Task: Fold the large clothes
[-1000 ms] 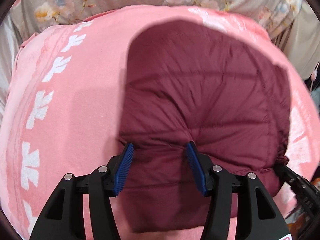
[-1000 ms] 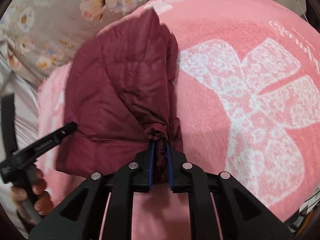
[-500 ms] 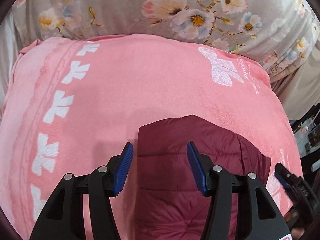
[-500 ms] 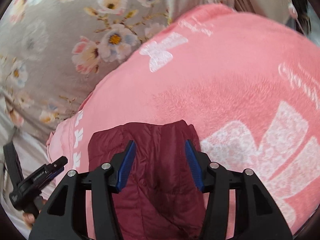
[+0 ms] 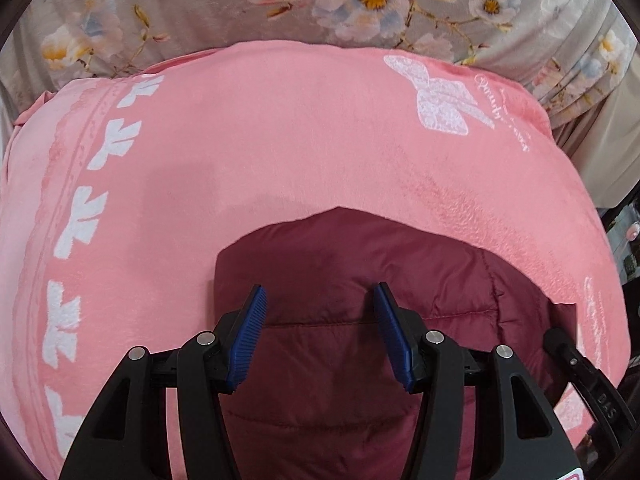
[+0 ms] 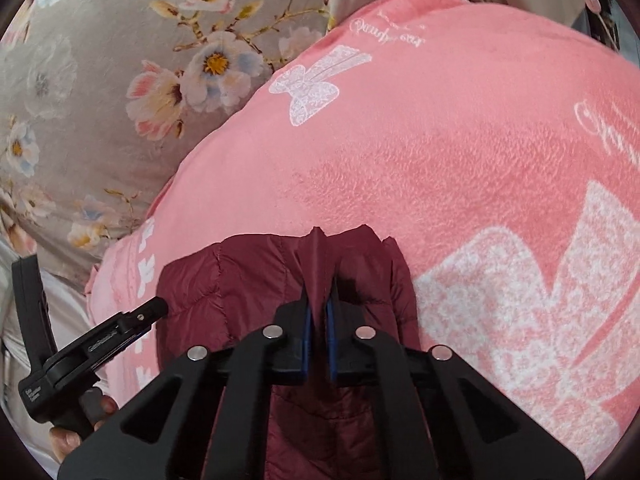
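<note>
A maroon quilted puffer jacket (image 5: 340, 272) lies folded into a compact bundle on a pink fleece blanket (image 5: 280, 140). My left gripper (image 5: 318, 296) is open, its blue pads (image 5: 246, 332) spread over the near part of the jacket, holding nothing. In the right wrist view the jacket (image 6: 240, 280) shows again. My right gripper (image 6: 319, 292) is shut on a raised fold of the jacket's far edge (image 6: 318, 240). The left gripper (image 6: 152, 310) shows at that view's left, and the right gripper's body (image 5: 580, 368) shows at the left view's right edge.
The pink blanket (image 6: 460, 160) with white bow prints covers a bed. A grey floral sheet (image 5: 320, 4) lies beyond it, also at the upper left of the right wrist view (image 6: 120, 80). Dark clutter (image 5: 624, 248) sits past the blanket's right edge.
A second ago my right gripper was shut on a jacket corner; it opened and pulled back, and is now shut on a fold again. My left gripper drew back, staying open.
</note>
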A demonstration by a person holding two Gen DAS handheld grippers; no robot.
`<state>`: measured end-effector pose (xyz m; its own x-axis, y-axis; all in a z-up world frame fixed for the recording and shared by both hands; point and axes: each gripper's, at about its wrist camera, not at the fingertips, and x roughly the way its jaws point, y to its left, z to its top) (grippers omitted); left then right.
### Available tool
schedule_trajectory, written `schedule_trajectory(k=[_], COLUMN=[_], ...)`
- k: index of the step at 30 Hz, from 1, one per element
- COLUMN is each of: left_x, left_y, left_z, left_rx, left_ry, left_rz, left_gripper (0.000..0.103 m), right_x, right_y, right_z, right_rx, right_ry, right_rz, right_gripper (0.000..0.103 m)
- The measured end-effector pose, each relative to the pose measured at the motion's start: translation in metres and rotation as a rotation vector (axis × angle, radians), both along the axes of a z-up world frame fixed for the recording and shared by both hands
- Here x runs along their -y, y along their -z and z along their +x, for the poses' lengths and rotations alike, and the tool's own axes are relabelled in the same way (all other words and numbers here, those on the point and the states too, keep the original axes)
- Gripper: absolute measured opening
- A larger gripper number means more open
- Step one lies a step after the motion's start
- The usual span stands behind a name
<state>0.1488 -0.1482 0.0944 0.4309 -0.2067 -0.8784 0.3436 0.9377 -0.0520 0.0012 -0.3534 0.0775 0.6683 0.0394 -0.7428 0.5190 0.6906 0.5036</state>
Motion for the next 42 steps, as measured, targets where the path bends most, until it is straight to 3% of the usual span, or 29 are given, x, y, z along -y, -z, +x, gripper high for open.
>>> schedule_trajectory(k=[11,27,42], left_x=[0.015,0.025,0.028], left_y=[0.042,0.061,0.073], left_z=[0.003,0.000,-0.006], left_rx=[0.046,0.130,0.210], left_ry=[-0.004,-0.007,-0.023], left_rz=[0.085,0.116,0.125], left_gripper=[0.063,0.069,0.073], right_x=[-0.008,-0.019,-0.021], right_y=[0.039,0.062,0.069], right_z=[0.017,0.025,0.024], right_rx=[-0.071,-0.079,-0.042], right_ry=[-0.034,-0.058,-0.060], right_rz=[-0.093,-0.193,-0.215], right_gripper=[0.004,0.005,0.005])
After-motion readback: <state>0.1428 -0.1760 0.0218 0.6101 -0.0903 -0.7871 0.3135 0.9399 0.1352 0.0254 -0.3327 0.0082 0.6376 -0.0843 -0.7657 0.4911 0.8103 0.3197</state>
